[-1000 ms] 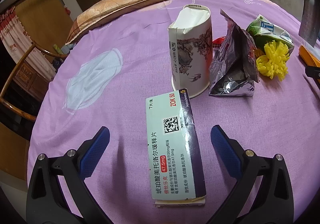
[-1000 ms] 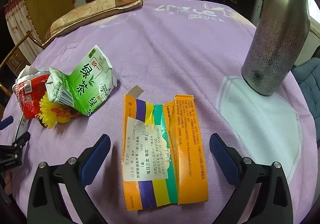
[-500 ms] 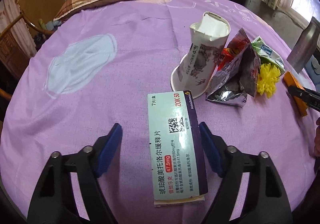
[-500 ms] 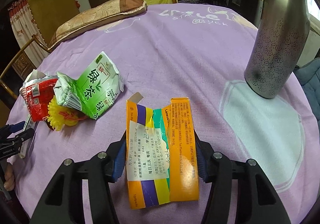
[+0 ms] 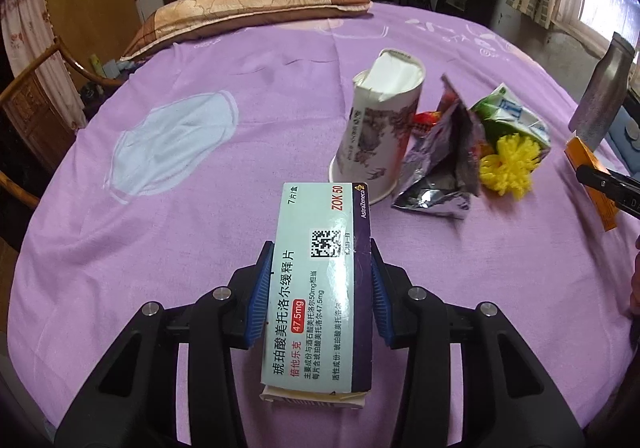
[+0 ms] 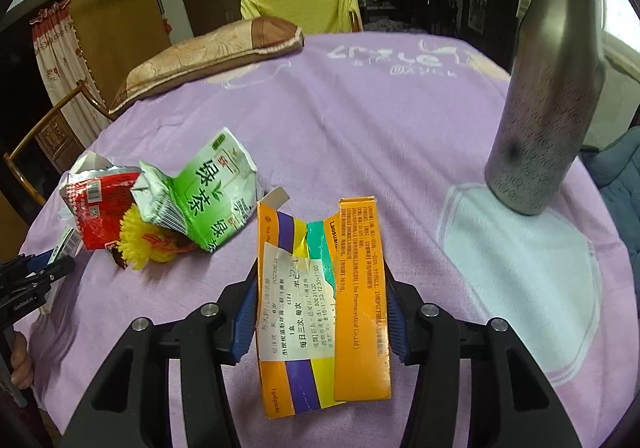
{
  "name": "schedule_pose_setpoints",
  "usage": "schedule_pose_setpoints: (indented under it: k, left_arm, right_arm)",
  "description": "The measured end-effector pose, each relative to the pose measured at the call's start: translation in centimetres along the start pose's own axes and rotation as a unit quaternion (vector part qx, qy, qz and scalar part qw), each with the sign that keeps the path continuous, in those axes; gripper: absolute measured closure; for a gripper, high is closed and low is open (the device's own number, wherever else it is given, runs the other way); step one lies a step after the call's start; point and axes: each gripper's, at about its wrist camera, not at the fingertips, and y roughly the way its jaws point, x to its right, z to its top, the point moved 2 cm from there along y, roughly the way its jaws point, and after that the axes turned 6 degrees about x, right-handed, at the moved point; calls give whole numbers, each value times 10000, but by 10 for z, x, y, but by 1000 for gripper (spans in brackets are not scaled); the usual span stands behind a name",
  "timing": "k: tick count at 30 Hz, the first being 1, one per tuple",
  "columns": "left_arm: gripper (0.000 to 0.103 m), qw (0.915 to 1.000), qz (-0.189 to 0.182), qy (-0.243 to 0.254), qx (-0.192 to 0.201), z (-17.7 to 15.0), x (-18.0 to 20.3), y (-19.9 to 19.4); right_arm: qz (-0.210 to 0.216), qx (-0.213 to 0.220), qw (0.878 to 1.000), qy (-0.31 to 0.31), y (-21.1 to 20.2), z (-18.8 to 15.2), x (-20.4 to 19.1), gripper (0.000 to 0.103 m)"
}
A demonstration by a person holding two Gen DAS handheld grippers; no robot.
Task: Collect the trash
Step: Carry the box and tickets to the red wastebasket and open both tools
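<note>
A pale blue and dark purple medicine box (image 5: 316, 328) lies lengthwise between the blue pads of my left gripper (image 5: 321, 252). The jaws are closing, and both pads press its long sides. In the right wrist view a torn, flattened orange box (image 6: 360, 308) with a white label sits between the pads of my right gripper (image 6: 321, 280). Those jaws are closing too, with the pads against its edges. More trash lies between the two grippers: a dented paper cup (image 5: 380, 128), a foil wrapper (image 5: 440, 168), a crushed green tea carton (image 6: 212, 192), a red packet (image 6: 100, 208) and a yellow pompom (image 6: 140, 244).
A purple cloth (image 5: 160, 228) covers the round table. A tall metal flask (image 6: 544, 108) stands at the right, a pillow (image 5: 248, 12) lies at the far edge, and wooden chairs (image 5: 24, 96) stand around the table. A hand (image 6: 20, 364) shows at the lower left of the right wrist view.
Both grippers went from wide open to closed against their boxes: the left onto the medicine box, the right onto the orange box. The views tilted slightly.
</note>
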Motion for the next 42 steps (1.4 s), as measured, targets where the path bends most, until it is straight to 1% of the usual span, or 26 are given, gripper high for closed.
schedule_pose_setpoints:
  k: [3, 7, 13, 17, 22, 24, 29, 34, 37, 38, 40, 42]
  left_arm:
    - [59, 9995, 206, 91, 228, -1, 3, -21]
    - [59, 9982, 298, 150, 489, -1, 4, -50]
    - [59, 9951, 416, 175, 878, -7, 6, -97]
    - [59, 9926, 514, 191, 1087, -16, 4, -125]
    - [59, 9892, 664, 92, 1307, -32, -10, -158]
    - [59, 9874, 768, 25, 1382, -40, -20, -172]
    - [59, 9827, 1088, -118, 1491, -63, -52, -200]
    - [59, 9776, 1504, -301, 1444, -92, -96, -219]
    - [59, 9752, 1693, -494, 1338, -114, -128, -226]
    - [59, 9741, 1773, -569, 1282, -123, -141, -228]
    - [59, 9729, 1888, -730, 1118, -143, -166, -229]
    - [59, 9729, 1925, -894, 921, -164, -191, -227]
  right_arm:
    - [26, 180, 9998, -11, -17, -1, -2, 50]
    - [108, 416, 9991, 30, -42, 2, -5, 50]
    - [291, 761, 9967, -60, -81, 4, -20, 50]
    - [526, 955, 9940, -133, -106, 3, -37, 50]
    - [823, 1122, 9897, -330, -130, 3, -66, 50]
    - [976, 1149, 9877, -406, -139, 0, -78, 50]
    - [1357, 1196, 9808, -735, -154, -1, -124, 49]
    - [1851, 1026, 9714, -1076, -154, -5, -184, 49]
    - [2076, 874, 9658, -1287, -152, -9, -219, 49]
    - [2181, 783, 9624, -1415, -149, -12, -238, 49]
    - [2322, 652, 9568, -1622, -146, -17, -268, 49]
    - [2458, 543, 9510, -1795, -145, -24, -292, 50]
